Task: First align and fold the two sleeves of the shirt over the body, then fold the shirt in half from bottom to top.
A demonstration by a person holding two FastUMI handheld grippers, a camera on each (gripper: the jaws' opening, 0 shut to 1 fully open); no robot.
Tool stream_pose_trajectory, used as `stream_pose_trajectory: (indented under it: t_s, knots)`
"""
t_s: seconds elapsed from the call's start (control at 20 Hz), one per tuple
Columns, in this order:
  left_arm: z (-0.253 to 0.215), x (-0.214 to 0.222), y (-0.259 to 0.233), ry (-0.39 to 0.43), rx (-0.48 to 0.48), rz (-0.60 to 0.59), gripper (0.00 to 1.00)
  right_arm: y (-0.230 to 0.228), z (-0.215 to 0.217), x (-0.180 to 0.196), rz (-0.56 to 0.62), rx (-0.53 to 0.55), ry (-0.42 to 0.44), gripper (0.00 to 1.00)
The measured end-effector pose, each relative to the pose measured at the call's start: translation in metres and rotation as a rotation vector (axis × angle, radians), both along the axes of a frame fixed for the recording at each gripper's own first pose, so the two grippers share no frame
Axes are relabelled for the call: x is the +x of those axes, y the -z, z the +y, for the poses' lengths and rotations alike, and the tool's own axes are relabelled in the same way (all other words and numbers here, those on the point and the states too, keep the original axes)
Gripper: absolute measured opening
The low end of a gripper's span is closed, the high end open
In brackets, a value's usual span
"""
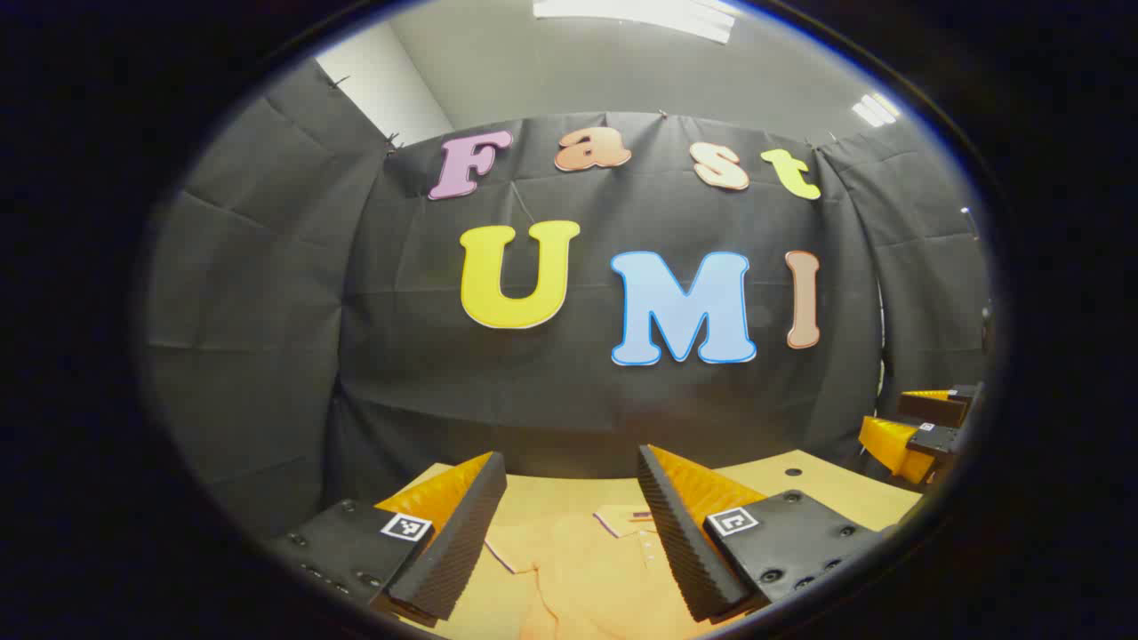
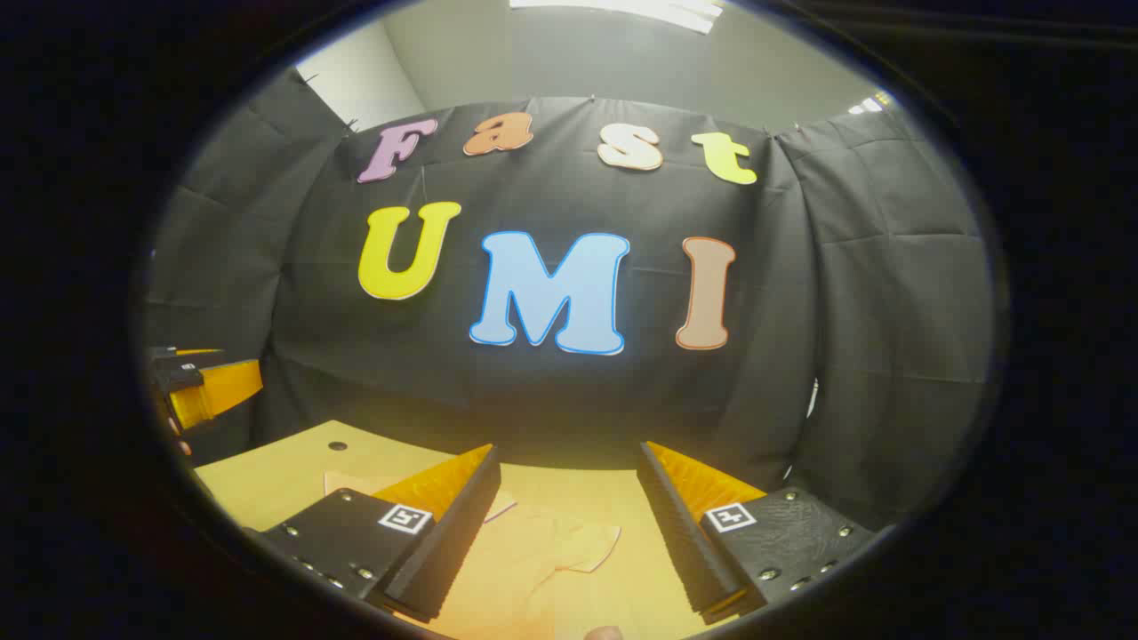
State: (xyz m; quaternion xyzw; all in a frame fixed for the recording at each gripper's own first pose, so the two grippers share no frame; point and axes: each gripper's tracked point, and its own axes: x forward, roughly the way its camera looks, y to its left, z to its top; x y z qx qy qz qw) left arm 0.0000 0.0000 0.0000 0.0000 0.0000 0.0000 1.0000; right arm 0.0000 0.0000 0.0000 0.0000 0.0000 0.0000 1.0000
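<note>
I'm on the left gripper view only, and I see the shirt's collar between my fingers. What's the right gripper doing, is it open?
Observer: Yes. In the right gripper view the right gripper is open, with nothing between its fingers.
Operator: What lies below it?
Observer: A sleeve of the shirt, lying flat on the table.
Operator: Where is my left gripper from there?
Observer: The left gripper sits at that view's left edge, held above the table.
</note>
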Motion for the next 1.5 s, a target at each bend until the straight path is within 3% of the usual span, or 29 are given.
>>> stream_pose_trajectory:
  t_s: [0.9, 1.5]
  knots:
    - [-0.031, 0.021, -0.007, 0.076, -0.009, -0.013, 0.96, -0.008, -0.019, 0.006, -0.020, 0.022, 0.068, 0.96]
    - [-0.010, 0.046, 0.022, 0.037, -0.019, 0.065, 0.96, 0.077, -0.026, 0.070, 0.223, 0.020, 0.075, 0.96]
